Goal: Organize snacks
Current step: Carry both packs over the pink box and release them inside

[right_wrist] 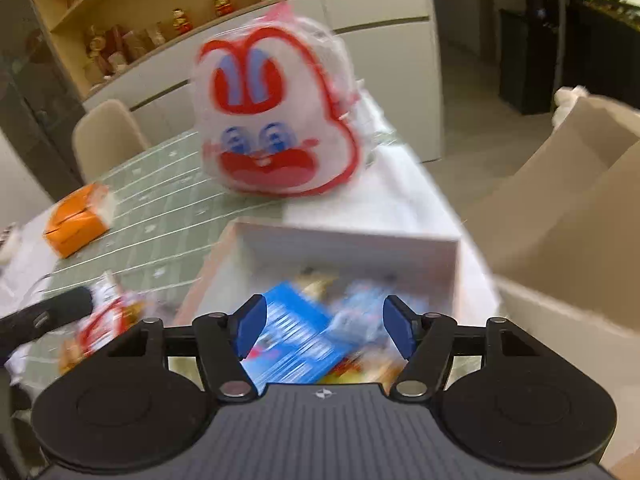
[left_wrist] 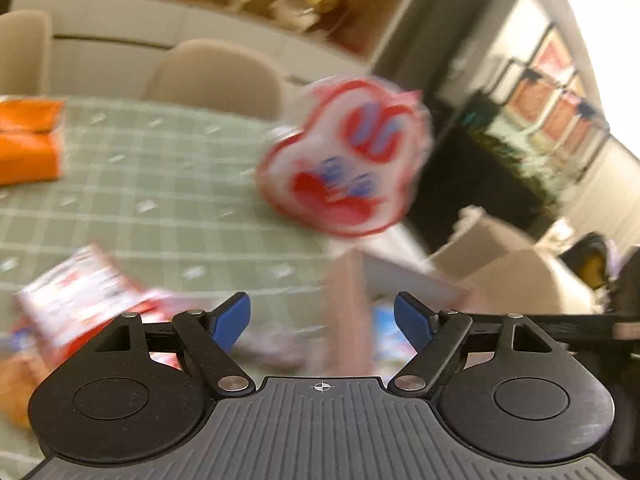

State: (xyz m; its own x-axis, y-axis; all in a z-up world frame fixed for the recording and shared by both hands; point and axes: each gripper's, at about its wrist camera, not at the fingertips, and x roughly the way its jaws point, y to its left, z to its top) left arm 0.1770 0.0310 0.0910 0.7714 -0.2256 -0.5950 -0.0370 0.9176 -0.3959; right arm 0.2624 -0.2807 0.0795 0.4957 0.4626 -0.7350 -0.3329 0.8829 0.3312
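Note:
A white open box [right_wrist: 344, 240] on the green checked tablecloth [right_wrist: 160, 216] holds several snack packets, among them a blue one [right_wrist: 292, 340]. My right gripper [right_wrist: 324, 326] hangs over the box, open, with the blue packet lying below its fingers. Behind the box stands a large white and red face-shaped bag [right_wrist: 276, 120], also blurred in the left wrist view [left_wrist: 344, 160]. My left gripper [left_wrist: 322, 320] is open beside the box's left wall [left_wrist: 348, 312], nothing gripped. A red and white packet [left_wrist: 80, 300] lies to its left on the cloth.
An orange carton [right_wrist: 78, 220] sits further left on the table [left_wrist: 28, 140]. A big open cardboard box [right_wrist: 560, 220] stands off the table's right edge. Beige chairs [left_wrist: 216, 76] and a shelf unit with figurines [right_wrist: 120, 40] are beyond the table.

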